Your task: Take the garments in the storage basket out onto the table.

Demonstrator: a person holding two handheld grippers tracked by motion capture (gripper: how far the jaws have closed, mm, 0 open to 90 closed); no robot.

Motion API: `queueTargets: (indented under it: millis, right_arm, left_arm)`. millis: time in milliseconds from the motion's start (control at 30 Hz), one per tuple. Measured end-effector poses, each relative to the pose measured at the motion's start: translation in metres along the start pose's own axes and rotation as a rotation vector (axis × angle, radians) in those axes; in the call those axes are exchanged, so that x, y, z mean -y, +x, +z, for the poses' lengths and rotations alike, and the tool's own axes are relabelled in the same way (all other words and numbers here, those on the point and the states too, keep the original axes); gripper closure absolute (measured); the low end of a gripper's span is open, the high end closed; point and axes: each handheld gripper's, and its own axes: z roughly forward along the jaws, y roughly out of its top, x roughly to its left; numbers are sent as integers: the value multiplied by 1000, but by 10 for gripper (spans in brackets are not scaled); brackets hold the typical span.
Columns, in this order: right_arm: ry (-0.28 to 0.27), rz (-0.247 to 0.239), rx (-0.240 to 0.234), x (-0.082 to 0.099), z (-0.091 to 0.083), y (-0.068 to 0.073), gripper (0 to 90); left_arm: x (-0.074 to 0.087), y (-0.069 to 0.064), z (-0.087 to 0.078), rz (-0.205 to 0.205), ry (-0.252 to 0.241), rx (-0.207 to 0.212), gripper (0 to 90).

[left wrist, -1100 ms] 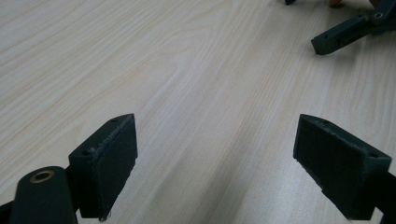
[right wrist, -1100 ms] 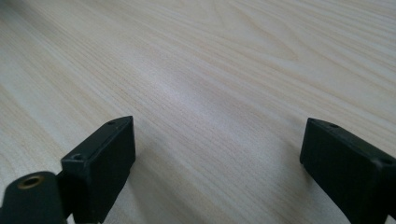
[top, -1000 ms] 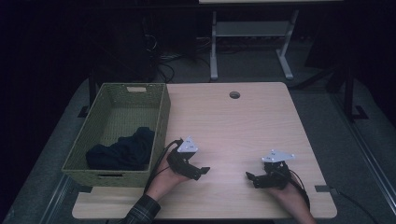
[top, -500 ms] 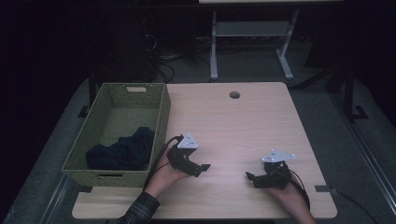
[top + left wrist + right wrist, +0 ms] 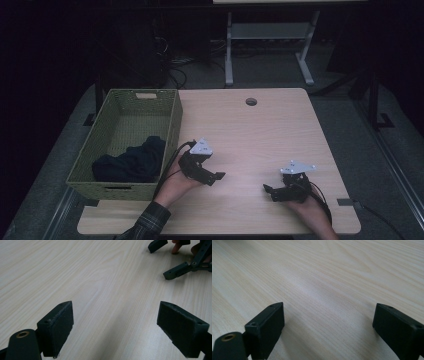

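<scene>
Dark navy cloth (image 5: 131,162) lies bunched in the near end of the green woven basket (image 5: 172,131) at the worktop's (image 5: 260,130) left edge, while both grippers rest low over bare wood, jaws spread wide and empty. Judging from that, the left gripper (image 5: 212,176), just beside the basket, should lift over the rim and descend onto a raised fold. The right gripper (image 5: 270,191) should stay clear.

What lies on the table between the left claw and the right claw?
Nothing: bare wood of the table separates the left claw from the right claw, as the high view shows. Both are open.
</scene>
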Motion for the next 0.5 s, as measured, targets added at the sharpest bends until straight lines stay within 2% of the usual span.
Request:
queueTargets:
  millis: [500]
  right_arm:
    - [0,1,0,0,0,0,101]
  left_arm:
    - [-12,2,-9,7,-5,19,135]
